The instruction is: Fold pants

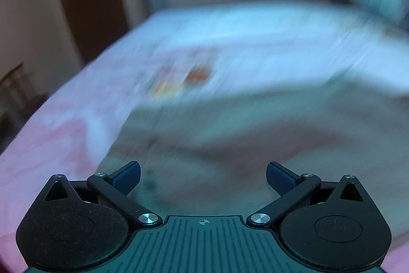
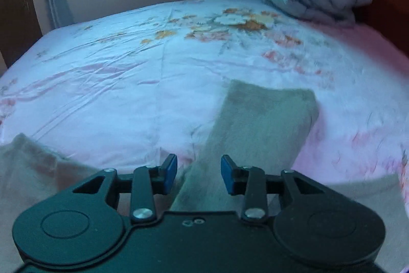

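Pants, fuzzy grey, lie beneath both hand-held grippers, parted, empty.

Grey fleecy pants lie spread flat on the bed, one leg stretching away.

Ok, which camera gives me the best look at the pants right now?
The right wrist view. There the grey pants are sharp: one leg runs away from the right gripper across the floral bed sheet, its end clearly outlined. The left wrist view shows them only as a motion-blurred grey mass ahead of the left gripper.
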### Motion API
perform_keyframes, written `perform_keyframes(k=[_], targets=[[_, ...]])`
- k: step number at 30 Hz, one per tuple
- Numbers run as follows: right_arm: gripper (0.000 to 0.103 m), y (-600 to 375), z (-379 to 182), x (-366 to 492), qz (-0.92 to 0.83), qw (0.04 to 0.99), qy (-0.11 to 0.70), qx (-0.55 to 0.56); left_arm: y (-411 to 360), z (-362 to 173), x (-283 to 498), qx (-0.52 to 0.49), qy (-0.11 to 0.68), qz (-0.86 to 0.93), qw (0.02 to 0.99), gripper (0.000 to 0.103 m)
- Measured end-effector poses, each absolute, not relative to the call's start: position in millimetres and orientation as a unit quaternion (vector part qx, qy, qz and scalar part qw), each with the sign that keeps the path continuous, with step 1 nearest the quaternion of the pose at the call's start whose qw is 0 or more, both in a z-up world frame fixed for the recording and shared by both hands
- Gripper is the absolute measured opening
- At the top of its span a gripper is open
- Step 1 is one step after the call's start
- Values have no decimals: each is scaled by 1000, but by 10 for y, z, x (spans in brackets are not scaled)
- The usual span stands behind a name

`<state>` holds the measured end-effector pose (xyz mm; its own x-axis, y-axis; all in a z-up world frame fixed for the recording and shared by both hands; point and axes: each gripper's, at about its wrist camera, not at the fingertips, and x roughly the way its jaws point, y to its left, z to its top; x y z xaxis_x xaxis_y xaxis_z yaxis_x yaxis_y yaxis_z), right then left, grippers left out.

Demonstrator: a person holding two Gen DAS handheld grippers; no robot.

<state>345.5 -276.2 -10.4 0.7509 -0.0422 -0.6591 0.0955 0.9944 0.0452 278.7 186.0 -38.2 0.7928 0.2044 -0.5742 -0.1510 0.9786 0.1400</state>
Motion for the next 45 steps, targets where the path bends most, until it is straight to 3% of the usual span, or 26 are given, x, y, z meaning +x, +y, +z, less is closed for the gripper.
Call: perform_keyframes(k=[3, 7, 10, 11, 12, 24, 25, 31, 34, 37, 39, 45], targets=[[30, -2758, -110, 3459, -39, 938, 342, 28, 1456, -351, 2830, -5, 327, 31, 945, 103], [28, -2757, -270, 3476, -58, 926, 374, -2, 718, -719, 2878, 49, 366, -8, 929, 103], [25, -2806, -348, 3393, -69, 923, 378, -21, 483, -919, 2795, 64, 340, 31, 938, 103], [8, -2844, -369, 3369, -63, 923, 380, -13, 472, -934, 2793, 61, 337, 35, 939, 103], [0, -2866, -374, 3344, -58, 922, 381, -8, 474, -924, 2784, 58, 339, 34, 939, 103], [1, -3145, -122, 2796, -25, 943, 326, 66, 533, -929, 2806, 37, 343, 35, 938, 103], [9, -3099, -111, 2772, -18, 944, 322, 67, 524, -936, 2798, 37, 340, 38, 939, 103], [12, -2828, -154, 2761, 0, 943, 324, 73, 519, -926, 2780, 31, 336, 48, 940, 103], [27, -2696, -173, 2801, -3, 945, 323, 56, 521, -926, 2794, 30, 338, 48, 939, 103], [27, -2562, -248, 2897, -22, 939, 342, 15, 525, -930, 2806, 29, 340, 48, 939, 103], [0, -2543, -310, 2948, -21, 934, 357, 5, 525, -932, 2808, 29, 340, 48, 939, 103], [0, -2780, -235, 2805, -49, 941, 334, 31, 524, -936, 2809, 29, 339, 47, 939, 103]])
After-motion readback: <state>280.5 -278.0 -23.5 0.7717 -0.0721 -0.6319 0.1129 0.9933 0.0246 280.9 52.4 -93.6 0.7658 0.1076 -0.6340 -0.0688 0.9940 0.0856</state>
